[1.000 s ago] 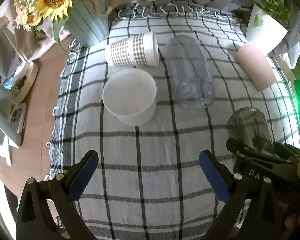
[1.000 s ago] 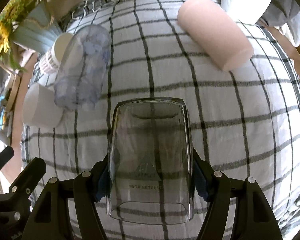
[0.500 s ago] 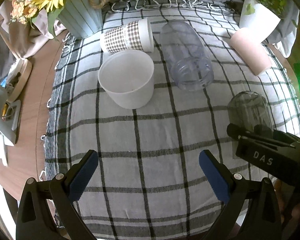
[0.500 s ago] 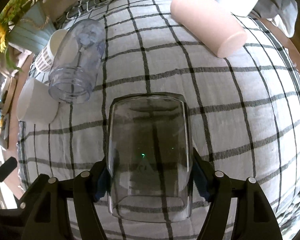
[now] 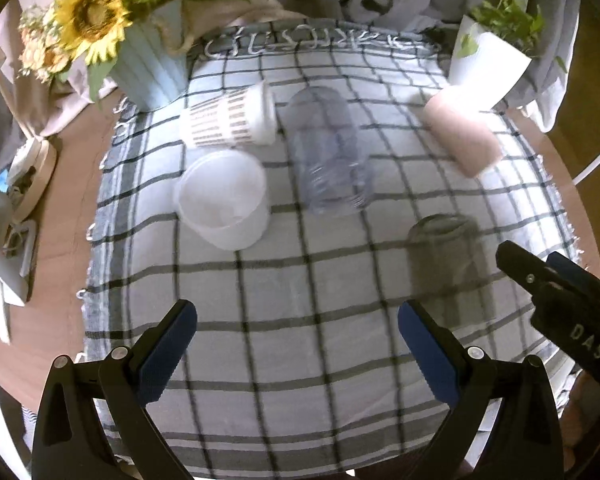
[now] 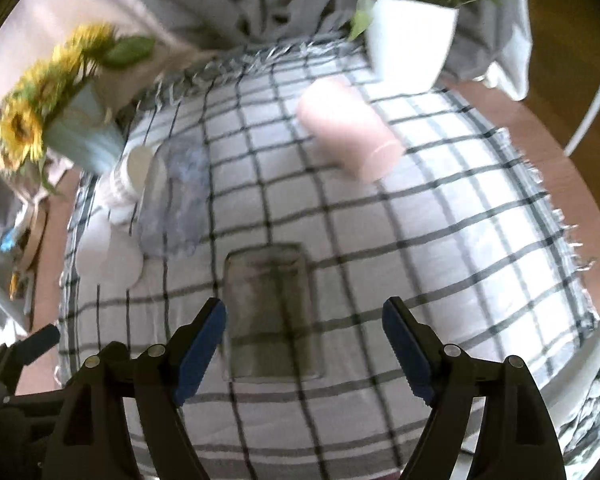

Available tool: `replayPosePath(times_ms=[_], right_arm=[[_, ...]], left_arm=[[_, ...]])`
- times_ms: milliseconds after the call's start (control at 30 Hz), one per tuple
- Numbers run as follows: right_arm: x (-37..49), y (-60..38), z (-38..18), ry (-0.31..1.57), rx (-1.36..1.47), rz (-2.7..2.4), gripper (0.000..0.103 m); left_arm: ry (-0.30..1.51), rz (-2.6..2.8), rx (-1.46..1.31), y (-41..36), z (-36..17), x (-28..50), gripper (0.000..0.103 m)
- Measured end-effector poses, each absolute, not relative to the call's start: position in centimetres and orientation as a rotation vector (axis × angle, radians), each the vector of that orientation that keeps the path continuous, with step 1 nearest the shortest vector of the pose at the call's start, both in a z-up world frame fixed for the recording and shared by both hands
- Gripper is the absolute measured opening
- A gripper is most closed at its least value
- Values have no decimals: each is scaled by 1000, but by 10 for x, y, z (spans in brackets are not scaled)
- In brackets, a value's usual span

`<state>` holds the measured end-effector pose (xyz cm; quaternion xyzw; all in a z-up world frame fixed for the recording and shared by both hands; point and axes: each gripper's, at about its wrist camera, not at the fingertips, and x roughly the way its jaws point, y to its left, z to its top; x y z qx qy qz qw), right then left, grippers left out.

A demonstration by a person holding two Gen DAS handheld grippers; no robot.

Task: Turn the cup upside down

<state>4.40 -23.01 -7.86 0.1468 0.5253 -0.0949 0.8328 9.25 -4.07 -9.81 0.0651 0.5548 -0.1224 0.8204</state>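
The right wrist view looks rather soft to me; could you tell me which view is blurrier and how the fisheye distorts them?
Right wrist view: heavy motion smear on the smoky transparent plastic cup and the pink cylindrical cup, while the right gripper stays sharp. Left wrist view: milder blur, and the black-and-white checked tablecloth has lines that bow outward under the fisheye, with dark corners.

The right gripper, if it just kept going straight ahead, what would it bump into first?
Most likely the smoky glass cup. It stands upside down on the checked cloth, right ahead of the open right gripper, a little left of centre. The picture is blurry, so the gap is hard to judge.
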Motion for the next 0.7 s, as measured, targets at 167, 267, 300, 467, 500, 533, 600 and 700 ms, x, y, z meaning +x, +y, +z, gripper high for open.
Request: replayPosePath(times_ms=[167, 267, 300, 467, 500, 533, 600, 700], right_arm=[[47, -258, -71, 1097, 333, -222, 80], [45, -279, -72, 1108, 356, -234, 80], [44, -285, -73, 1113, 364, -235, 80], [43, -313, -80, 1134, 405, -256, 80], [43, -320, -83, 1139, 420, -261, 80], [44, -324, -84, 1141, 429, -263, 80], [44, -333, -88, 1148, 443, -270, 80], [48, -343, -93, 1154, 458, -266, 80]], left_arm=[[1199, -317, 121, -72, -96, 98, 102], [1216, -348, 103, -91, -97, 102, 102], [1222, -354, 100, -97, -99, 104, 102], [1280, -381, 92, -124, -111, 115, 99], [1293, -388, 90, -129, -114, 117, 99], [1315, -388, 91, -135, -119, 121, 98], [1339, -389, 91, -142, -126, 124, 97], [1383, -388, 81, -152, -138, 133, 95]])
